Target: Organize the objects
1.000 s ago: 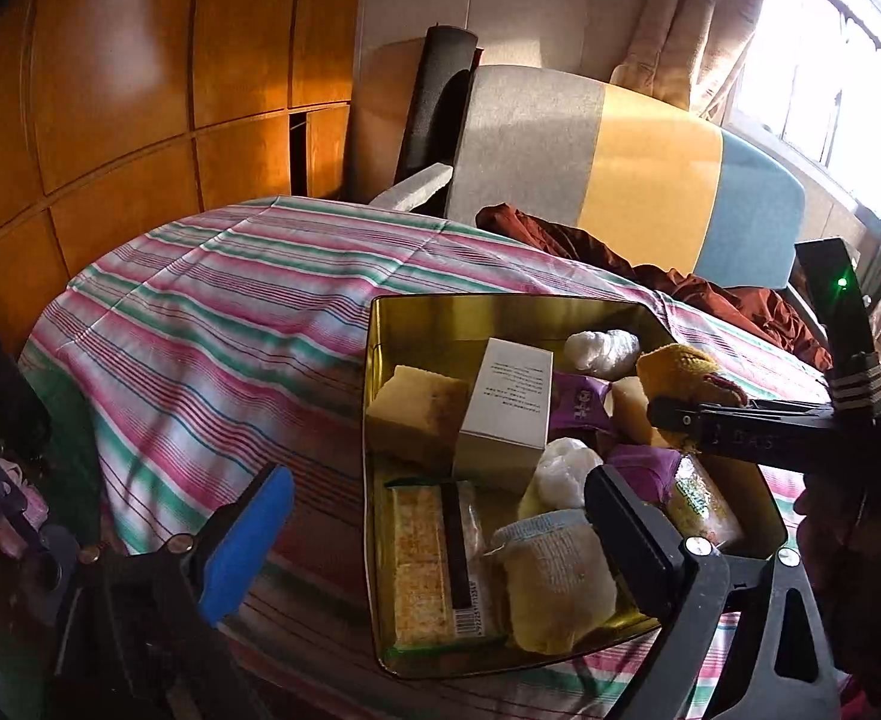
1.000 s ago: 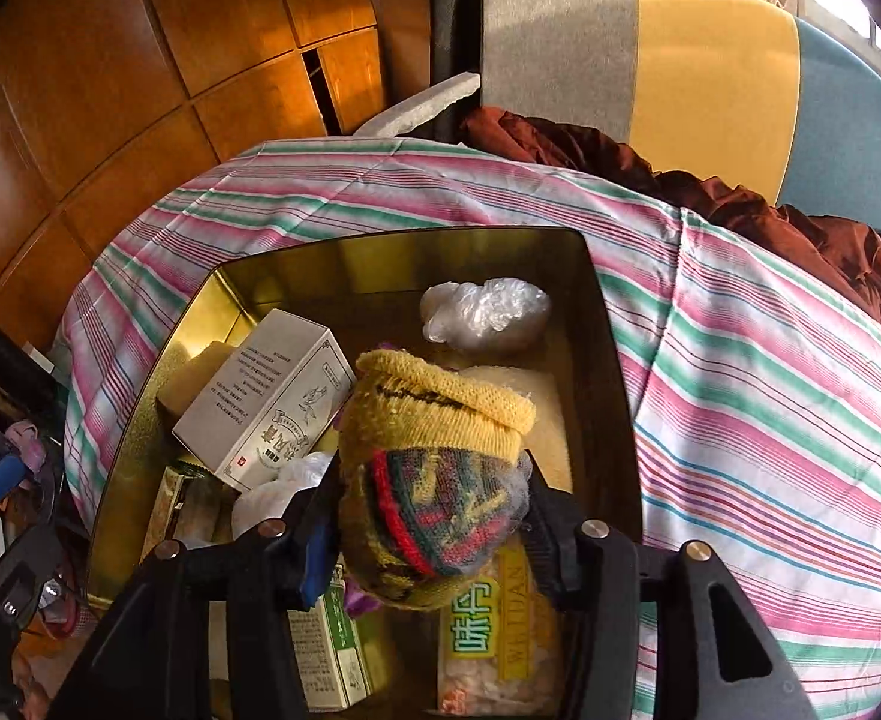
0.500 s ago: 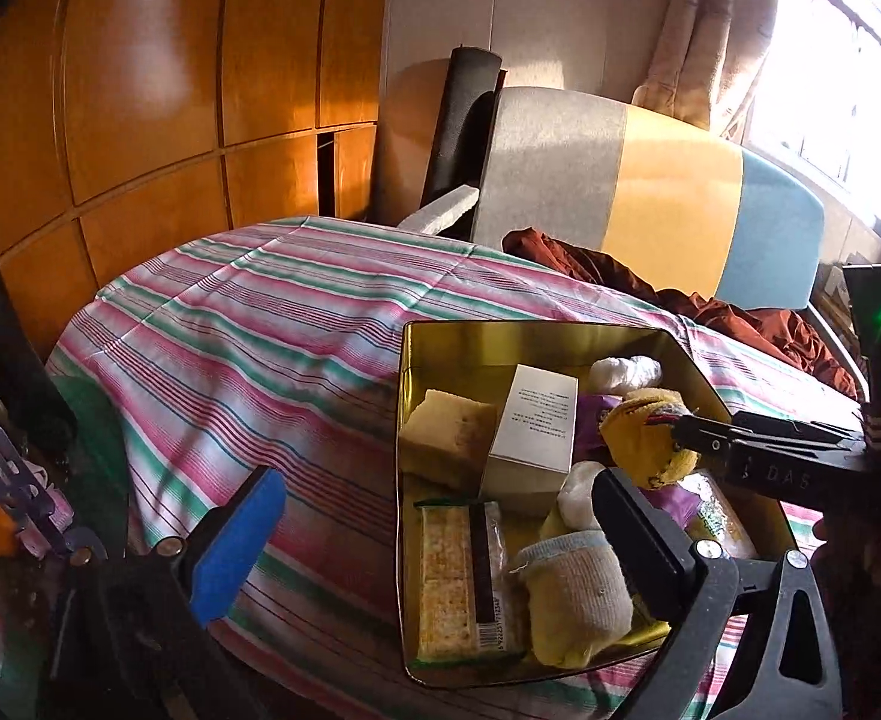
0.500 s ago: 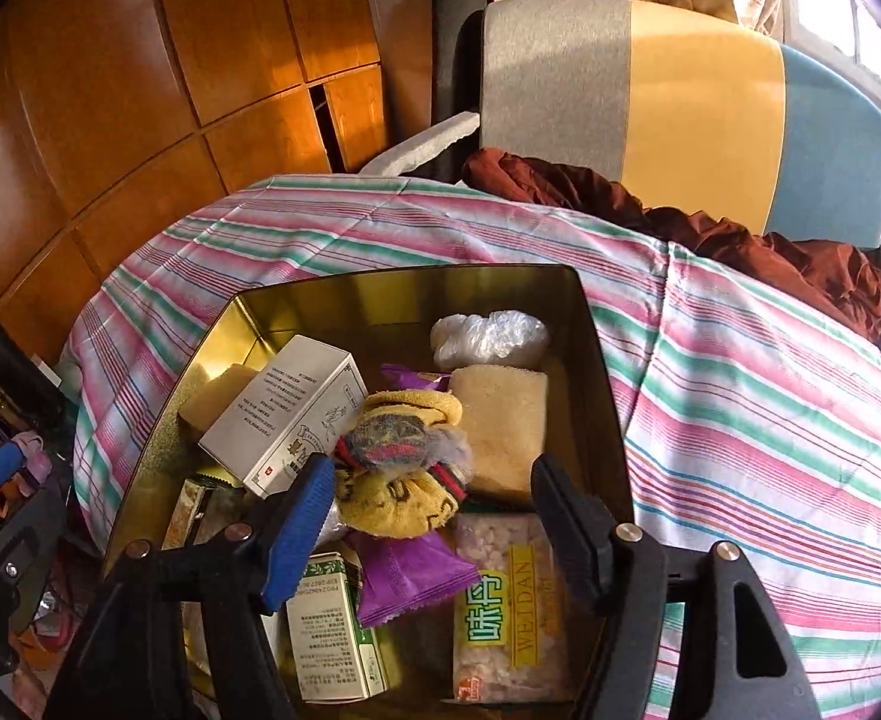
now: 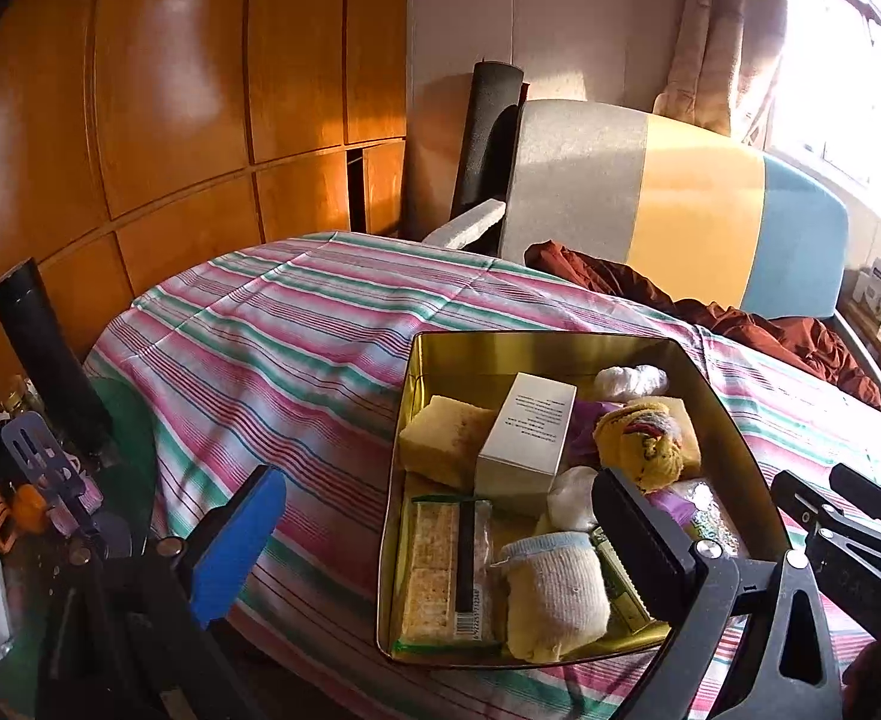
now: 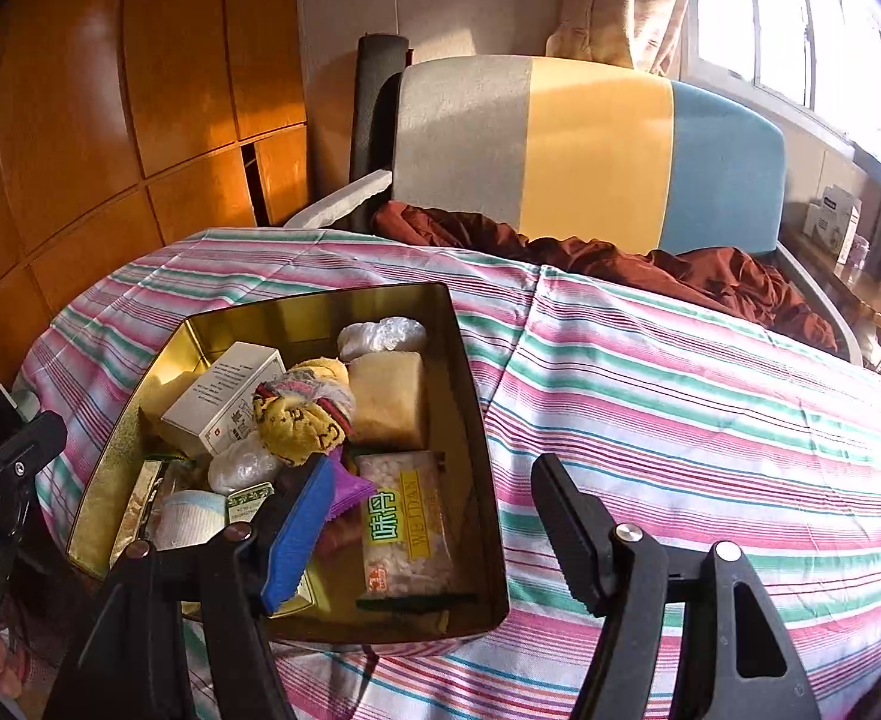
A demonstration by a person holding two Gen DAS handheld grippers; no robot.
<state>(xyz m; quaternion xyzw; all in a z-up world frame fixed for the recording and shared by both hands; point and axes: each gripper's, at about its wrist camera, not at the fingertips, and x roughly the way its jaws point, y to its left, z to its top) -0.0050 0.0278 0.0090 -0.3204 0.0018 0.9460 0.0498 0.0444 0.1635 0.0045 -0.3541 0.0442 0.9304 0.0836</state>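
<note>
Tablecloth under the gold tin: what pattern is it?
The tablecloth has pink, green and white stripes, clearest in the right wrist view.

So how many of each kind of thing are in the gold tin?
Boxes: 2
Yellow spongy blocks: 2
White plastic wads: 2
Rolled socks: 2
Snack packets: 3
Total: 11

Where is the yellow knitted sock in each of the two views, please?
Left wrist: sock right of centre, in the tin's far right part, right of the white box.
Right wrist: sock left of centre, mid-tin, right of that box.
Shared landmark: the white box.
</note>
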